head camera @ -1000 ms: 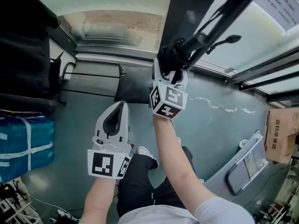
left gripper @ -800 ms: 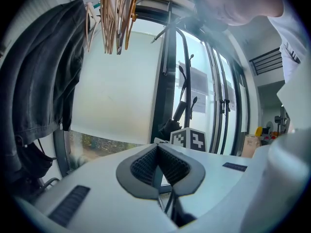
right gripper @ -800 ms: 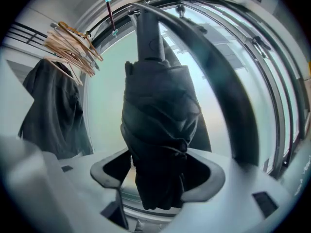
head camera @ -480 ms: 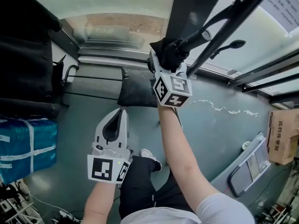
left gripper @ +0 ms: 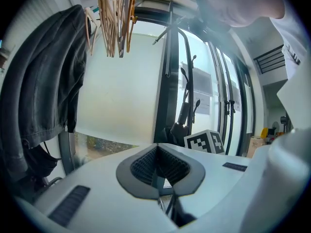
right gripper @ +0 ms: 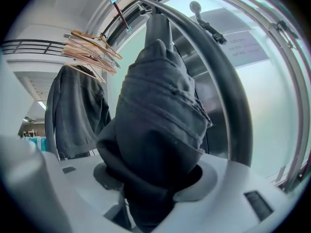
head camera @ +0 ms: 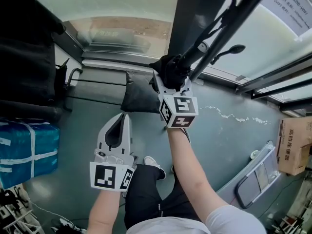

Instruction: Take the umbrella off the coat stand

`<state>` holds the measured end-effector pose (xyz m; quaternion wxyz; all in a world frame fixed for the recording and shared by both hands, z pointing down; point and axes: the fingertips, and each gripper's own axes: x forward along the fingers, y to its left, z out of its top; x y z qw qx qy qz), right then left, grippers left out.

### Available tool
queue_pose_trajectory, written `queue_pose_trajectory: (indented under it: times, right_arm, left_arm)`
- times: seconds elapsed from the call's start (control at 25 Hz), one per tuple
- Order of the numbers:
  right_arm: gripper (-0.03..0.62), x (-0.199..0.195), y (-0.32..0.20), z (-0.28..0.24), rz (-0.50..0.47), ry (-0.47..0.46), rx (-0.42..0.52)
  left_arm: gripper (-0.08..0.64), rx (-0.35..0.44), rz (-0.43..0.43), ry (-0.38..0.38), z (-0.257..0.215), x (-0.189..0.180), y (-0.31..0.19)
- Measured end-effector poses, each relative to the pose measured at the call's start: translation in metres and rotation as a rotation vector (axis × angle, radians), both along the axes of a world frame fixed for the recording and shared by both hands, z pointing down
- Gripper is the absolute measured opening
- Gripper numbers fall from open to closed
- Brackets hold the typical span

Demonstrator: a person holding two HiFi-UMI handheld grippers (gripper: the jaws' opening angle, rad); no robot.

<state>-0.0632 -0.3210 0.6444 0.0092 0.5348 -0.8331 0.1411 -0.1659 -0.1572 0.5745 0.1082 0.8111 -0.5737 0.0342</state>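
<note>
by the window (head camera: 122, 1), right gripper (head camera: 173, 82), jaws just closing, clamps the upright umbrella (right gripper: 160, 115); left gripper (head camera: 126, 118) jaws together.

The grey-green floor (head camera: 229, 130) bore a blue strapped bundle (head camera: 27, 150) at left, a cardboard box (head camera: 292, 145) at right, a folded stepladder (head camera: 253, 179) near it.

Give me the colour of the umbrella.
Dark grey, nearly black. The umbrella shows best in the right gripper view.

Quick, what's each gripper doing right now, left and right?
Left gripper: shut, nothing in it.
Right gripper: jaws have just been closing, clamped on the folded umbrella.
</note>
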Motion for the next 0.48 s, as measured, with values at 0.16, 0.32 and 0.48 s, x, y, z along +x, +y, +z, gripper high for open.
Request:
queue_pose_trajectory:
  times: [0.16, 0.32, 0.48]
  right_arm:
    - [0.248, 0.006, 0.01, 0.002, -0.027, 0.007, -0.019]
    - [0.247, 0.004, 0.023, -0.014, -0.07, 0.054, 0.021]
    - [0.247, 0.006, 0.031, -0.037, -0.111, 0.098, 0.06]
  left_arm:
    - [0.021, 0.017, -0.013, -0.005, -0.011, 0.01, 0.002]
    - [0.021, 0.024, -0.027, -0.002, -0.018, 0.018, 0.008]
    - [0.021, 0.028, -0.047, 0.008, -0.031, 0.028, 0.014]
